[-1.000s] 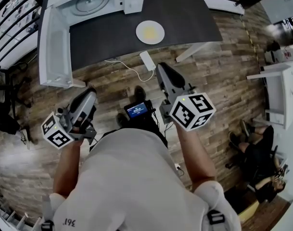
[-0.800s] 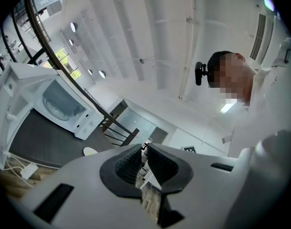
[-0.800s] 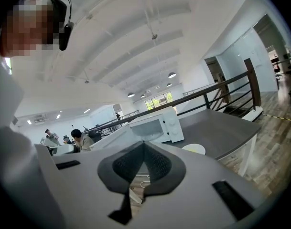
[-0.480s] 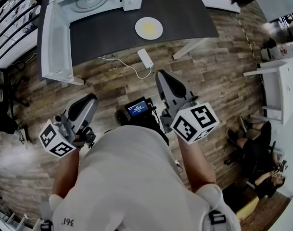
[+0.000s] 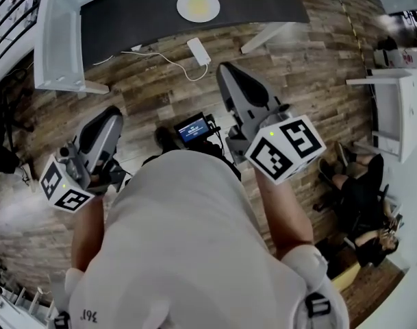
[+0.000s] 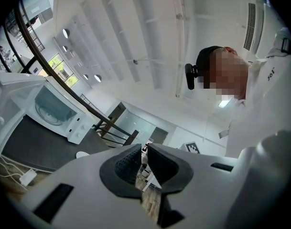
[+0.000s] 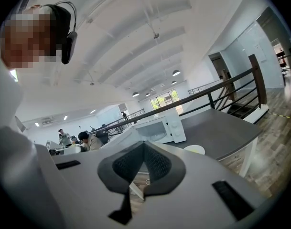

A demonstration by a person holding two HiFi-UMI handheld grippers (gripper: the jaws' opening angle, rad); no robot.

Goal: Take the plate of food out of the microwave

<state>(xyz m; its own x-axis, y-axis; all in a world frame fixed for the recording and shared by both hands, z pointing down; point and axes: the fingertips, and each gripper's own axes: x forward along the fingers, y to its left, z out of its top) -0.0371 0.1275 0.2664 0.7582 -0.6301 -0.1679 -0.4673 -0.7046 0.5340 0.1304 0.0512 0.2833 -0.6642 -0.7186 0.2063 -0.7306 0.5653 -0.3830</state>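
Head view: compared with a second ago, the dark grey matte table has slid toward the top of the frame. The white box-shaped microwave has nearly left the frame at the upper left, with only its open white door remaining. We read this as the person having stepped back across the brown wood-plank floor. The round white plate with a yellow patch of food lies on the table at top centre, outside the microwave and well apart from both tongs. We therefore judge the task itself done and this a retreat. The right tongs, at centre right, have just been closing; their ribbed black pads meet at the tips with nothing between them. The left tongs, at centre left, show a narrow slit between their pads, and that slit is empty. Both are smooth grey plastic shells, each carrying a white marker cube at the back. A flat white power adapter lies on the floor just below the table edge.
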